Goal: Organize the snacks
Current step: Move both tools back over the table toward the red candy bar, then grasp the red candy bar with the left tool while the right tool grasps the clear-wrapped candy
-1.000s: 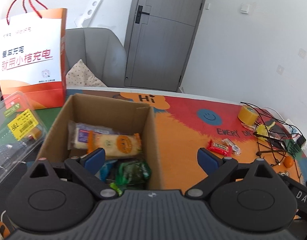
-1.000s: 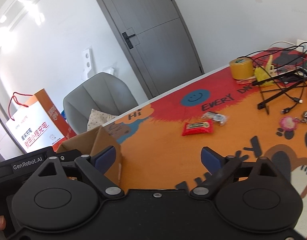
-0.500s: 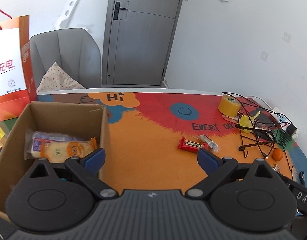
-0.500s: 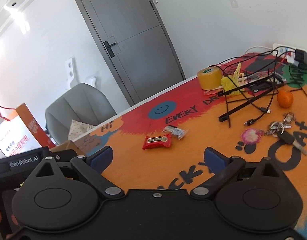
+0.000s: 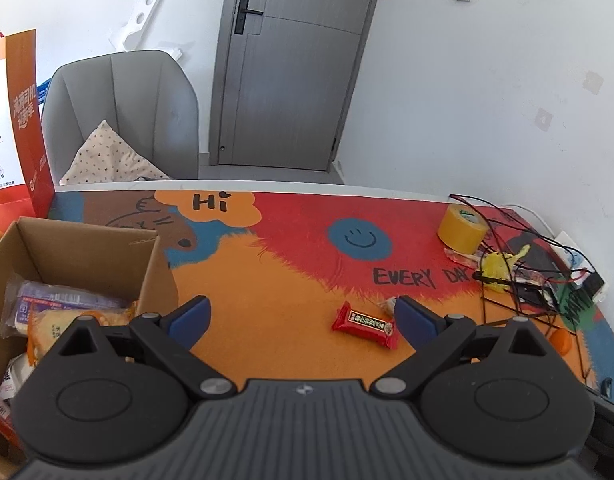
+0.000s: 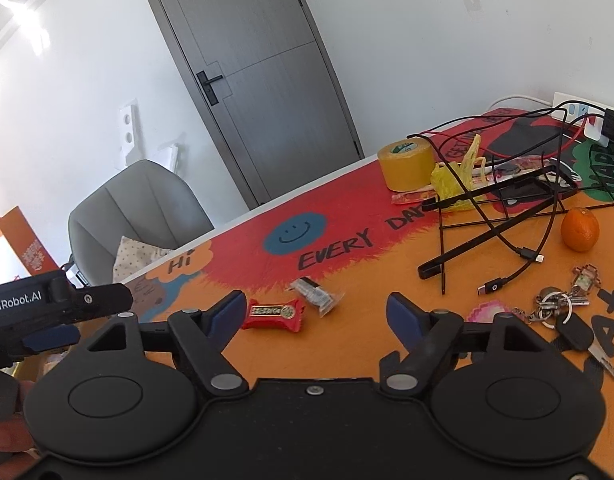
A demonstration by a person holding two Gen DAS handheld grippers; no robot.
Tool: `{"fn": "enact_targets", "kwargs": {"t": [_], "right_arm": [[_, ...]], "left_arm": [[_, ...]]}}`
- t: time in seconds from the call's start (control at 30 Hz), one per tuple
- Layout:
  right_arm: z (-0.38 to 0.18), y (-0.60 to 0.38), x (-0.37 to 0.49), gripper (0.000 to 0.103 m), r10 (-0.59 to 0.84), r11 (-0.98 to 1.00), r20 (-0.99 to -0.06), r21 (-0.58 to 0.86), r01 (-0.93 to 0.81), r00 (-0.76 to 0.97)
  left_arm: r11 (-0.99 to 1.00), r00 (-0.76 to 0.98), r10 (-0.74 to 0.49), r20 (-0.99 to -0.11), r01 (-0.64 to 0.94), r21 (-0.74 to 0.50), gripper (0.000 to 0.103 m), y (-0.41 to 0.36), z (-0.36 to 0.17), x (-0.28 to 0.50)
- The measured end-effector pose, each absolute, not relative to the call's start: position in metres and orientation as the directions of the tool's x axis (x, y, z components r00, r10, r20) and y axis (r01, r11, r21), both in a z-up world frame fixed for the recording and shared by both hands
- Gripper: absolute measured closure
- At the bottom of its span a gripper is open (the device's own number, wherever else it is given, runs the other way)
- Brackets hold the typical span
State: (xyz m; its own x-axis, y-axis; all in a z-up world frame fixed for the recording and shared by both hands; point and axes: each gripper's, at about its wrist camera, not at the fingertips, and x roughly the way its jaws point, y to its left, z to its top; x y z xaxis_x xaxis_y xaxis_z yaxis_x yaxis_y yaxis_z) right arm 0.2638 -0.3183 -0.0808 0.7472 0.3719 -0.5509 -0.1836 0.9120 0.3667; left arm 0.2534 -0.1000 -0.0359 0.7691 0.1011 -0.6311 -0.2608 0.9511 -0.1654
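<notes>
A red snack bar (image 5: 365,324) lies on the colourful table mat, with a small clear-wrapped snack (image 5: 387,305) just behind it. Both show in the right wrist view: the red bar (image 6: 275,313) and the clear-wrapped snack (image 6: 315,293). A cardboard box (image 5: 87,248) at the left holds several wrapped snacks (image 5: 63,312). My left gripper (image 5: 303,318) is open and empty, between the box and the red bar. My right gripper (image 6: 317,314) is open and empty, with the red bar just ahead near its left finger. The left gripper's body (image 6: 47,308) shows at the right view's left edge.
A roll of yellow tape (image 5: 463,227), a black wire stand with cables (image 6: 491,216), an orange (image 6: 580,229) and keys (image 6: 563,308) crowd the table's right side. An orange paper bag (image 5: 15,128) stands behind the box. A grey chair (image 5: 123,116) is beyond the table.
Both grippers have swung to the right, from over the box toward the red snack bar. The box has slid to the left edge of the left view. Both stayed open.
</notes>
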Motion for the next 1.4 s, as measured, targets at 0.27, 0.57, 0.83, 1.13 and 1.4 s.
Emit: {"fn": "enact_targets", "kwargs": {"t": [0.27,0.57,0.83,1.13,1.4], "right_arm": [[-0.092,-0.311,0.282,0.039,0.375,0.915,-0.569,0.356,-0.191,0.732],[-0.094,-0.321,0.304,0.048,0.387,0.903,-0.559,0.39,-0.179,0.734],[-0.11,-0.317,0.332,0.058,0.398,0.898,-0.592,0.407,-0.166,0.7],[-0.134,-0.315,0.344,0.059,0.402,0.897,-0.621,0.416,-0.152,0.673],[-0.142,-0.318,0.351,0.059,0.385,0.904,-0.632,0.404,-0.138,0.672]], "left_arm": [[0.94,0.75,0.121,-0.651,-0.298,-0.169,0.007,-0.114,-0.045,0.283],[0.932,0.726,0.083,-0.682,-0.299,-0.204,0.016,-0.129,-0.072,0.314],[0.923,0.695,0.078,-0.715,-0.322,-0.212,0.034,-0.138,-0.096,0.339],[0.903,0.647,0.082,-0.758,-0.37,-0.219,0.035,-0.14,-0.124,0.358],[0.918,0.658,0.139,-0.74,-0.366,-0.154,0.072,-0.146,-0.127,0.356]]}}
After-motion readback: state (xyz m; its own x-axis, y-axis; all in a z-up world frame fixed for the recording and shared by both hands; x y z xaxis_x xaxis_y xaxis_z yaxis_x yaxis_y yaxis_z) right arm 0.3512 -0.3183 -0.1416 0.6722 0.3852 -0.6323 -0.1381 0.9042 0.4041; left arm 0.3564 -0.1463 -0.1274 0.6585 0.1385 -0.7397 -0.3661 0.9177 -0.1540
